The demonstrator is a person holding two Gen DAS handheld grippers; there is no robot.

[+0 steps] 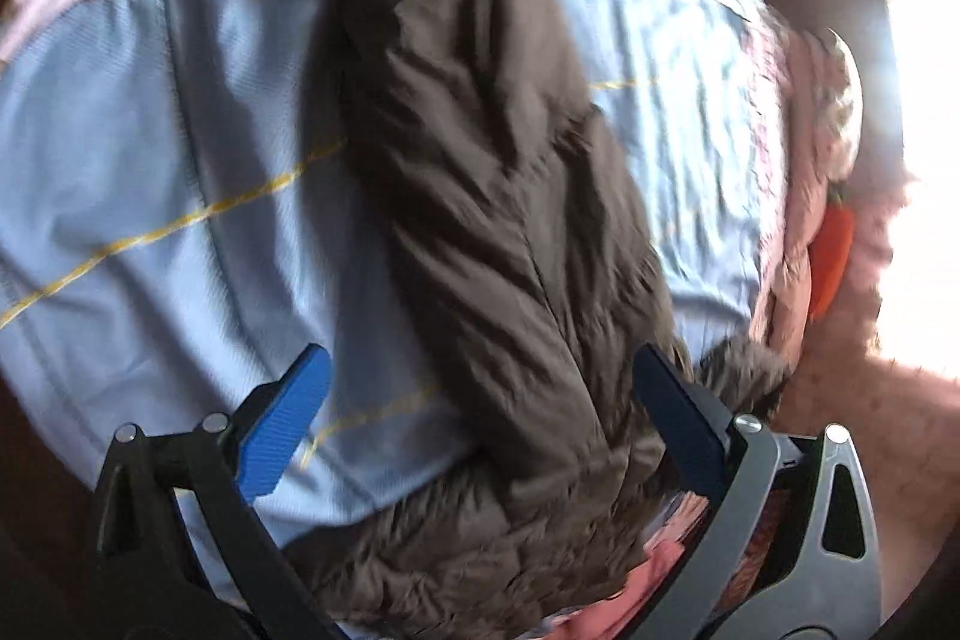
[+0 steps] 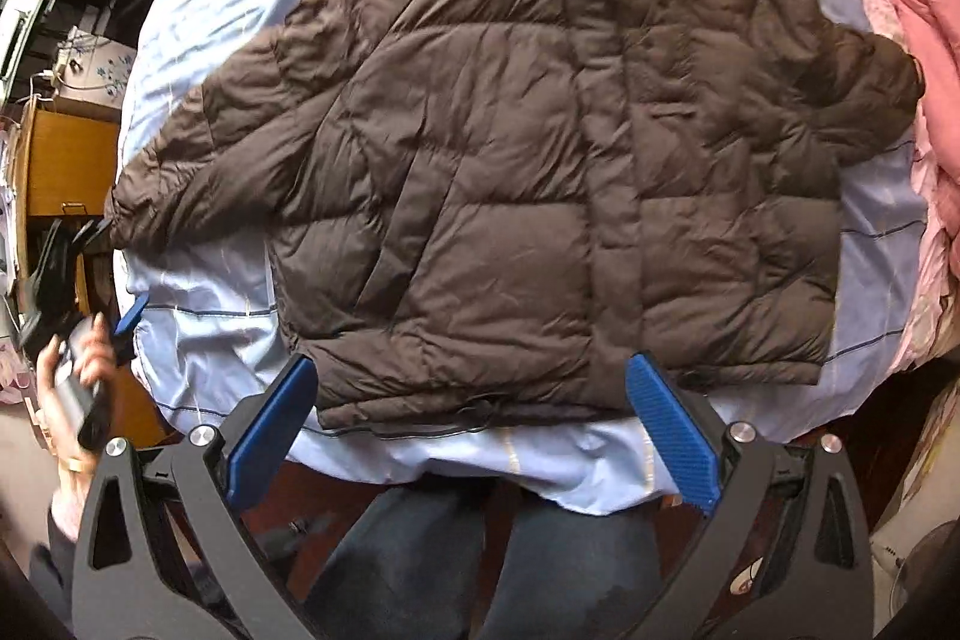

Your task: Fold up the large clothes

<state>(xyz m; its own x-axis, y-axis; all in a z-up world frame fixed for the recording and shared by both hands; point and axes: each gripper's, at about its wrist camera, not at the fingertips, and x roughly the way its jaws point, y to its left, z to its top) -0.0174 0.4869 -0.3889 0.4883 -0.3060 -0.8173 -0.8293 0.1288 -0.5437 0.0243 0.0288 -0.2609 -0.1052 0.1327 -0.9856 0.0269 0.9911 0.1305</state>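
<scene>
A brown puffer jacket (image 2: pixel 540 172) lies flat, front up, on a light blue sheet (image 2: pixel 240 340), collar far, both sleeves spread out. My right gripper (image 2: pixel 474 436) is open, above the jacket's near hem, holding nothing. My left gripper (image 1: pixel 480 430) is open over the end of the jacket's left sleeve (image 1: pixel 480 220), which runs away from the camera; the view is blurred. The left gripper also shows in the right wrist view (image 2: pixel 129 316), in a hand at the left edge of the bed, just below the sleeve cuff (image 2: pixel 126 214).
A pink quilt (image 2: pixel 924 57) is bunched along the bed's right side. A wooden cabinet (image 2: pixel 66 160) stands left of the bed. The person's legs in jeans (image 2: pixel 498 568) stand at the near edge. Bright window light (image 1: pixel 924 160) fills the right of the left wrist view.
</scene>
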